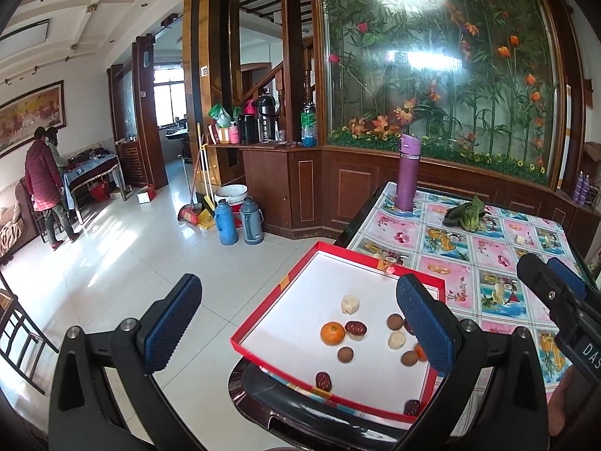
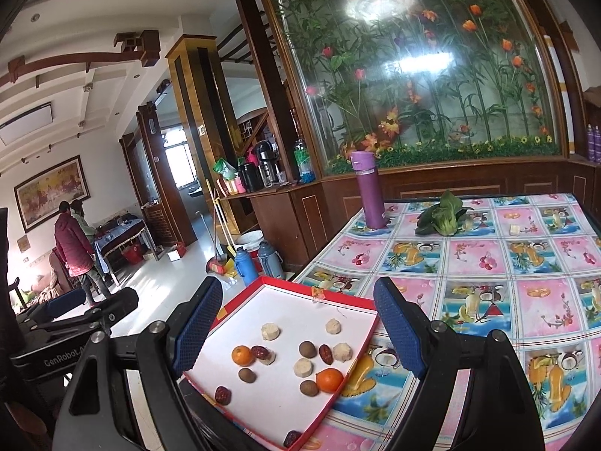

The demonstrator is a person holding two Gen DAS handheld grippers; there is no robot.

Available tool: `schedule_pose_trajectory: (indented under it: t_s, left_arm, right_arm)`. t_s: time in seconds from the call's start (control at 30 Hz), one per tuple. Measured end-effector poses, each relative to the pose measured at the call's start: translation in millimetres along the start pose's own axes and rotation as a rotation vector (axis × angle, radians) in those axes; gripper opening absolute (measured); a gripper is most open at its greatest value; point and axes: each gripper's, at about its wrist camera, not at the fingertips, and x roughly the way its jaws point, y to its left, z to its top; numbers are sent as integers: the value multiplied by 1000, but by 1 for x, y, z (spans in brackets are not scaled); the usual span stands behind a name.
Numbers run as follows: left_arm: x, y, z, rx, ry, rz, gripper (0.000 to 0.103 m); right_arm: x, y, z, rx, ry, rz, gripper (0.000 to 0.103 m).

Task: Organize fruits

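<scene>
Both grippers hover above the near corner of the worktop (image 2: 488, 263), each spread wide and gripping nothing. The right gripper (image 2: 300, 334) frames a red tray (image 2: 285, 283) with a white floor; the tray lies directly beneath and ahead of its fingers, jutting over the worktop's edge. The left gripper (image 1: 296, 323) hangs further left, its left finger (image 1: 171, 323) over the floor and its right finger (image 1: 424, 323) over the tray's (image 1: 338, 250) right side.

The fruit is scattered loose in the tray. Between the right gripper's fingers lie two oranges (image 2: 242, 355) (image 2: 329, 380), brown round fruits (image 2: 307, 349), dark red dates (image 2: 326, 353) and pale chunks (image 2: 270, 331). One date (image 2: 222, 395) sits near the tray's near left rim and another (image 2: 292, 438) at its nearest corner. One orange (image 2: 329, 380) rests by the tray's right rim, touching a brown fruit (image 2: 307, 388).

Ahead of the tray, well apart from it, a purple bottle (image 2: 368, 191) stands upright at the worktop's far left edge. A leafy green (image 2: 445, 216) lies to the right of it. Beyond the worktop rises a glass panel (image 2: 432, 64) painted with flowers.
</scene>
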Motion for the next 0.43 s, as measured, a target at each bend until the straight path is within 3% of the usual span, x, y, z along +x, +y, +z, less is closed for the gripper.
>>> schedule_pose_trajectory:
  t_s: [0.43]
  left_arm:
    - [34, -36, 11, 56, 44, -35, 103]
  right_arm:
    - [23, -33, -1, 63, 59, -23, 83]
